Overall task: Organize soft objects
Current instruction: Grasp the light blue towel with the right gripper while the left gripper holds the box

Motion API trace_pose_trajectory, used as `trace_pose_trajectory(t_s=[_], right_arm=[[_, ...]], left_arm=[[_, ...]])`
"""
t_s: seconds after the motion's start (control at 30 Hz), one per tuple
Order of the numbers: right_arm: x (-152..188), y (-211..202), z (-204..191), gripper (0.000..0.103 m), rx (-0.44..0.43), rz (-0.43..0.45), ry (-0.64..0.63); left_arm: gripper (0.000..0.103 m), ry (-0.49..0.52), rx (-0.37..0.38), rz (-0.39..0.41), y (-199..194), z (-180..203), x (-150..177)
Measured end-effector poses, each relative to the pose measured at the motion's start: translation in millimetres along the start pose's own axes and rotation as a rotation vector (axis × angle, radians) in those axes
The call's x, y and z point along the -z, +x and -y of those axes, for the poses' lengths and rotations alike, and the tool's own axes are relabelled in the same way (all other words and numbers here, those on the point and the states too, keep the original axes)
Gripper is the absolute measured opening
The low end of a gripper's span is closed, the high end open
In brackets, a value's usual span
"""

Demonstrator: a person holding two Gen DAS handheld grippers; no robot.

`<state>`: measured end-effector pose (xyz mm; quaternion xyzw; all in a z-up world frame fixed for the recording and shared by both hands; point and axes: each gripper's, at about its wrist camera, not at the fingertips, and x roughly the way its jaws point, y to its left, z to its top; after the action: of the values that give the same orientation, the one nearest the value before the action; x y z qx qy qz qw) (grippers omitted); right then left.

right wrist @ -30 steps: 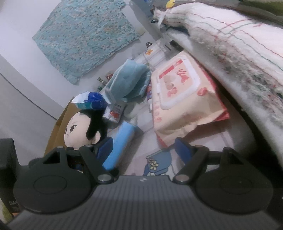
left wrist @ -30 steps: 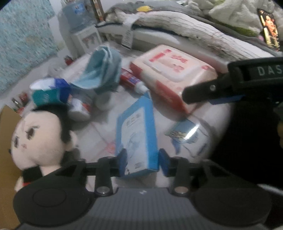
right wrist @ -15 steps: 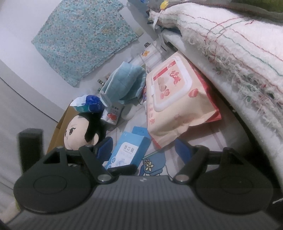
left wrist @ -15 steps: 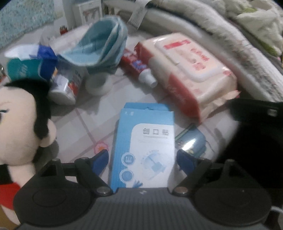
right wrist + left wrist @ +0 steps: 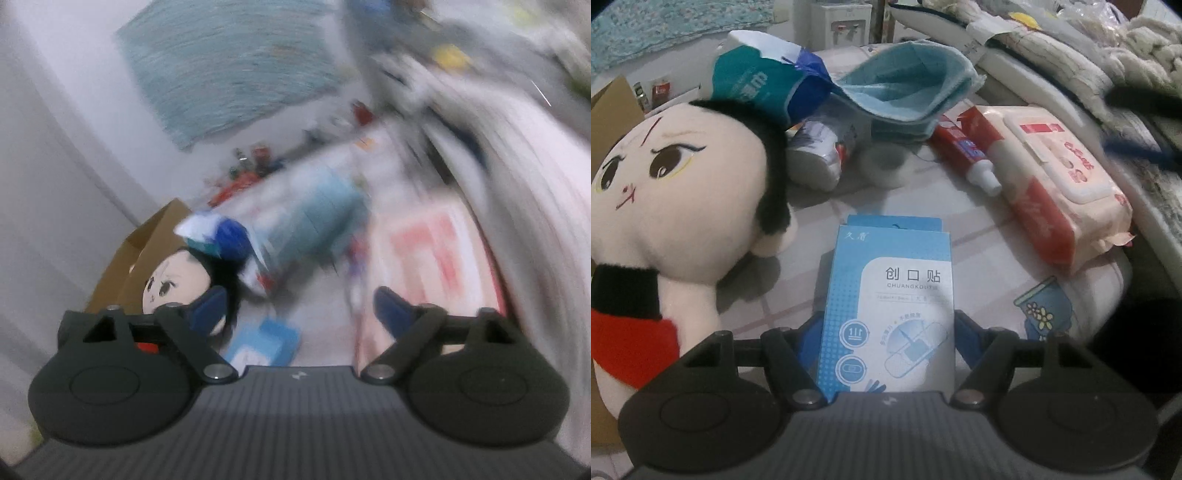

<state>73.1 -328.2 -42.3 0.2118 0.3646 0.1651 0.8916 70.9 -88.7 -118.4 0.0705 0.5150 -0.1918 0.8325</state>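
A plush doll (image 5: 672,206) with black hair and a red scarf lies at the left; it also shows in the right wrist view (image 5: 173,284). Folded blue cloths (image 5: 908,92) rest on tissue packs behind it. A pink wet-wipes pack (image 5: 1060,173) lies at the right. My left gripper (image 5: 886,332) is open, its fingers on either side of a blue plaster box (image 5: 890,314) lying flat on the table. My right gripper (image 5: 299,306) is open and empty, above the table; its view is blurred.
A red toothpaste tube (image 5: 967,147) lies between the cloths and the wipes. A teal tissue pack (image 5: 757,85) and a small tissue pack (image 5: 816,155) sit behind the doll. A cardboard box (image 5: 140,254) stands at the left. Bedding (image 5: 1071,55) is piled at the right.
My left gripper opened and let go of the blue box, which now lies flat between its fingers. My right gripper swung quickly and rose; its view has blurred.
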Motion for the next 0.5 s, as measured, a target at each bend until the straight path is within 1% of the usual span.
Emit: trace_pose_trajectory(t_s=[0.03,0.07,0.13,0.2,0.27,0.33,0.43,0.5], right_arm=[[-13,7,-6,0.101,0.005,0.001,-0.079],[-26,16,-12,0.102,0.003,-0.009,-0.171],[-50,38,-18,0.102,-0.019,-0.065,-0.332],[-73,64,-18,0.102,-0.020,-0.140,-0.437],[-96,89,-10,0.102,-0.029,-0.186,-0.466],[-116,115,0,0.102,-0.060,-0.244,-0.478],[-129,155,9,0.102,-0.084,-0.336,-0.510],[-128,182,9,0.102,-0.095,-0.391,-0.520]], left_arm=[[0.072,-0.001,0.010,0.004,-1,-1,1],[0.072,0.001,0.019,0.006,-2,-2,2],[0.072,0.011,0.037,0.008,-2,-3,3],[0.072,0.016,0.059,0.010,-2,-5,3],[0.072,0.021,0.079,0.013,-3,-7,4],[0.072,0.026,0.095,0.017,-3,-9,5],[0.072,0.035,0.111,0.021,-4,-10,5],[0.073,0.043,0.116,0.022,-4,-9,5]])
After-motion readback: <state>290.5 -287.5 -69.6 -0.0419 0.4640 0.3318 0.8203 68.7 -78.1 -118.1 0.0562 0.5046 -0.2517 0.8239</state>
